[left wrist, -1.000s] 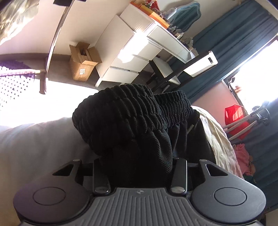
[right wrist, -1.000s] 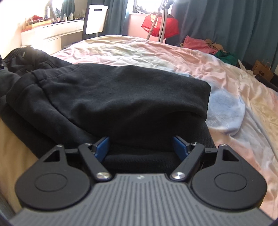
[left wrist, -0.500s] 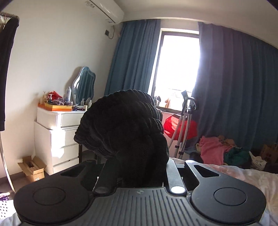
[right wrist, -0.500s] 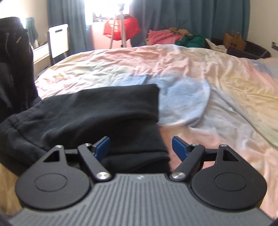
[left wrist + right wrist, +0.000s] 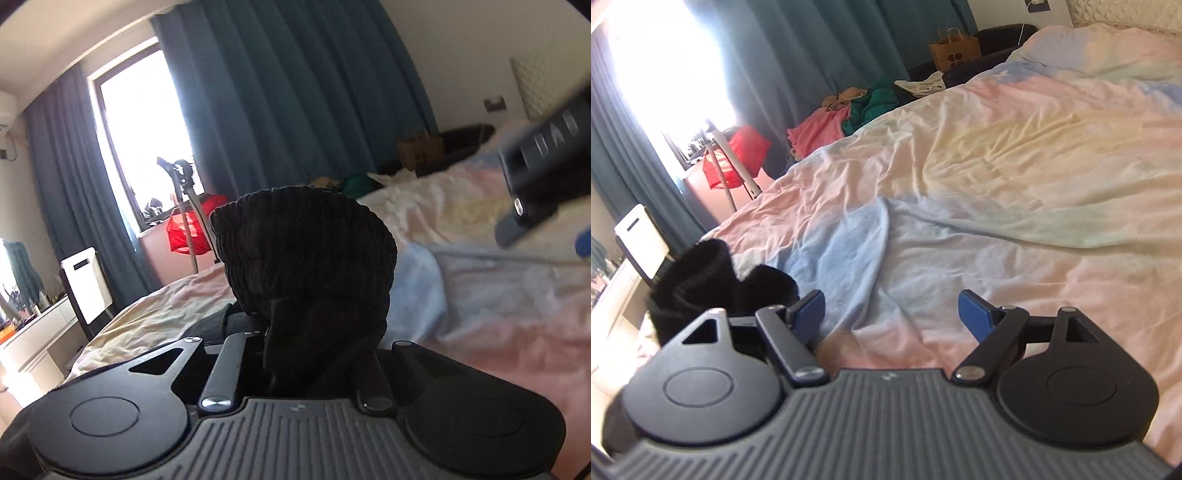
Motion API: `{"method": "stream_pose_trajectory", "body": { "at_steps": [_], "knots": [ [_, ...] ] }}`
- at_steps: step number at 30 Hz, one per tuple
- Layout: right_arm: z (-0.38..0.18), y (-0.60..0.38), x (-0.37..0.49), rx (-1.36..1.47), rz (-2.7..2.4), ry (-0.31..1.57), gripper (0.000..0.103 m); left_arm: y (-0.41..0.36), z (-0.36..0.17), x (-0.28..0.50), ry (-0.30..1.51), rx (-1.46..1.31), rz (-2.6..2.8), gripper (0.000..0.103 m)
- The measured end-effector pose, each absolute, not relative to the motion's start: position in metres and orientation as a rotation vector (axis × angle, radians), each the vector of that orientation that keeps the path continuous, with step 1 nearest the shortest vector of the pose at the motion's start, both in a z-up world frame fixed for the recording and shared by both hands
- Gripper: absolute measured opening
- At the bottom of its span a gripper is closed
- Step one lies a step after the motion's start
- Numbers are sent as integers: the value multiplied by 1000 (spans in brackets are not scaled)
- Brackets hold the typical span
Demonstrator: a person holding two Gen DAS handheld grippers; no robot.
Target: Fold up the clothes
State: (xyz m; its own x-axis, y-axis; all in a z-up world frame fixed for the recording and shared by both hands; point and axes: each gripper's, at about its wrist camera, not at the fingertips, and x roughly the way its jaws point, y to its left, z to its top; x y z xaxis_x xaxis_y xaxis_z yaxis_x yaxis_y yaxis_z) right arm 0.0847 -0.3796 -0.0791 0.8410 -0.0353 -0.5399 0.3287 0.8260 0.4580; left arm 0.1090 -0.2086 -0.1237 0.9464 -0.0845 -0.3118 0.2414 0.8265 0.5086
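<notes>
My left gripper (image 5: 306,354) is shut on the black trousers (image 5: 306,266), gripping them by the ribbed waistband, which bunches up above the fingers. The same black cloth shows at the left edge of the right wrist view (image 5: 713,280), lifted over the bed. My right gripper (image 5: 892,314) is open and empty, its blue pads (image 5: 973,314) wide apart over the pastel bedsheet (image 5: 997,177). The right gripper also shows, blurred, at the upper right of the left wrist view (image 5: 543,173).
The bed is covered with a wrinkled pink, blue and yellow sheet. A pile of pink and green clothes (image 5: 846,114) lies past its far edge, next to a paper bag (image 5: 955,50). Blue curtains (image 5: 295,92), a window, a red bag (image 5: 188,232) and a white dresser (image 5: 33,332) stand beyond.
My left gripper has swung right with the waistband, from the dresser wall towards the bed. My right gripper has let go of the folded black cloth, opened and moved right over bare sheet.
</notes>
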Motion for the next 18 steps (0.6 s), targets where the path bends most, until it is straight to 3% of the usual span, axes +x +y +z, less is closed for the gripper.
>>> {"method": "stream_pose_trajectory", "body": {
  "at_steps": [3, 7, 9, 10, 11, 18],
  "knots": [
    [-85, -387, 85, 680, -138, 528, 82, -207, -148, 100, 226, 719, -181, 24],
    [-97, -386, 94, 861, 29, 534, 82, -189, -143, 106, 271, 813, -259, 45],
    [-100, -380, 98, 916, 97, 540, 82, -179, -139, 101, 270, 873, -282, 61],
    [-102, -377, 100, 943, 132, 543, 82, -173, -135, 99, 277, 887, -300, 80],
    [-102, -375, 100, 960, 151, 539, 83, -168, -131, 98, 286, 897, -320, 88],
    [-111, -367, 102, 1043, 193, 573, 84, -131, -114, 57, 283, 922, -334, 90]
  ]
}}
